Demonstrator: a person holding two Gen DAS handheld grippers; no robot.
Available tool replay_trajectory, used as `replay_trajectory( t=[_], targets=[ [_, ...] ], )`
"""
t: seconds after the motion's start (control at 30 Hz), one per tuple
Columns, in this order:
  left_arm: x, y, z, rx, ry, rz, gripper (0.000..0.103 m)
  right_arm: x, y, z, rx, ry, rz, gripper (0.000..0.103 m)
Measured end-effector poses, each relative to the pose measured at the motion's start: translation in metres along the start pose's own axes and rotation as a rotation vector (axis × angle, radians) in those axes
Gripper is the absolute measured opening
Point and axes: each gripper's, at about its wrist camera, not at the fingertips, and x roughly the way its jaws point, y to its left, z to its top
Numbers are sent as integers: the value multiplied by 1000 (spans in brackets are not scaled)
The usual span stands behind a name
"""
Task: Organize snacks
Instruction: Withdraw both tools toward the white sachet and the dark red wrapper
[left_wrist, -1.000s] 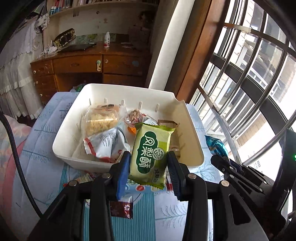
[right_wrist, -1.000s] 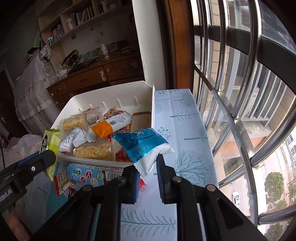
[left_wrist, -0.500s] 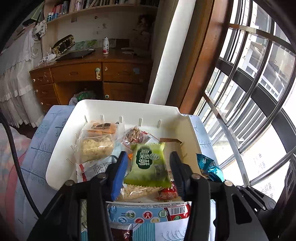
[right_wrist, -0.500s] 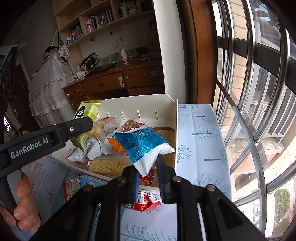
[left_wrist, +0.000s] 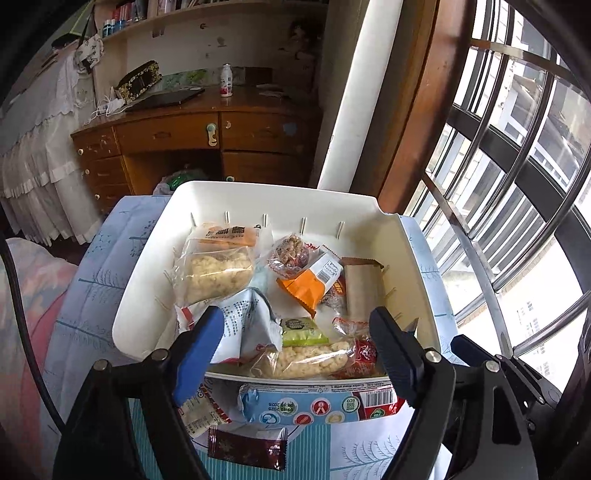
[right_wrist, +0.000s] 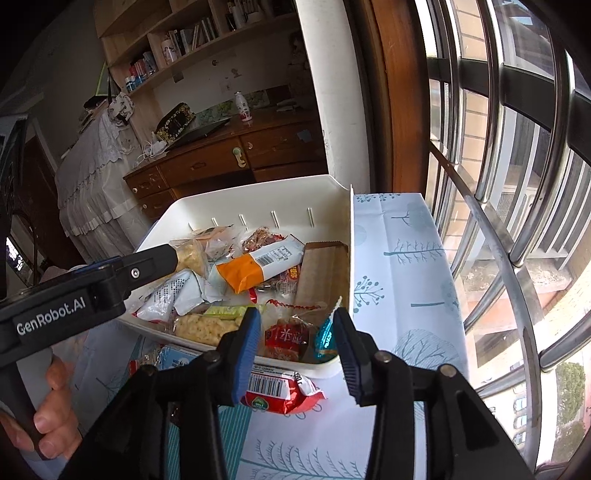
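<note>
A white bin (left_wrist: 147, 273) (right_wrist: 332, 195) holds several snack packs. The green pack (left_wrist: 303, 326) (right_wrist: 229, 312) lies in its near part, and the blue foil pack (right_wrist: 325, 341) stands in its near right corner. My left gripper (left_wrist: 295, 339) is open and empty above the bin's near edge. My right gripper (right_wrist: 295, 332) is open and empty, its jaws either side of the blue pack and a red pack (right_wrist: 286, 339). A blue-and-red pack (left_wrist: 314, 402) (right_wrist: 280, 387) and a dark red sachet (left_wrist: 247, 445) lie on the cloth in front of the bin.
The bin stands on a tree-print tablecloth (right_wrist: 399, 258). A barred window (right_wrist: 517, 184) runs along the right. A wooden dresser (left_wrist: 207, 140) stands behind, with a draped bed (left_wrist: 33, 147) at left. The left gripper's body (right_wrist: 74, 295) crosses the right wrist view.
Both grippers have opened. The green pack dropped from the left gripper into the bin, and the blue foil pack dropped from the right gripper into the bin's near right corner.
</note>
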Motion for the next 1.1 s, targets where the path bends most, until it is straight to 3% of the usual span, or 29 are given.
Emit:
replay_trajectory(
  t=[0.33,0.57,0.73,1.1],
  targets=[
    [-17,51,-27,-80,12,35,83,-1,26,-16,-58,19,91,66],
    [-22,97,-48,-176,56,66,84,-1,61,-30,-141,25,127,67],
    [-19,124,-62,-209,113,61,84,5,91,-45,-206,76,145,68],
    [14,145,-75,-197,299,-28,84,12,146,-86,-335,125,78,68]
  ],
)
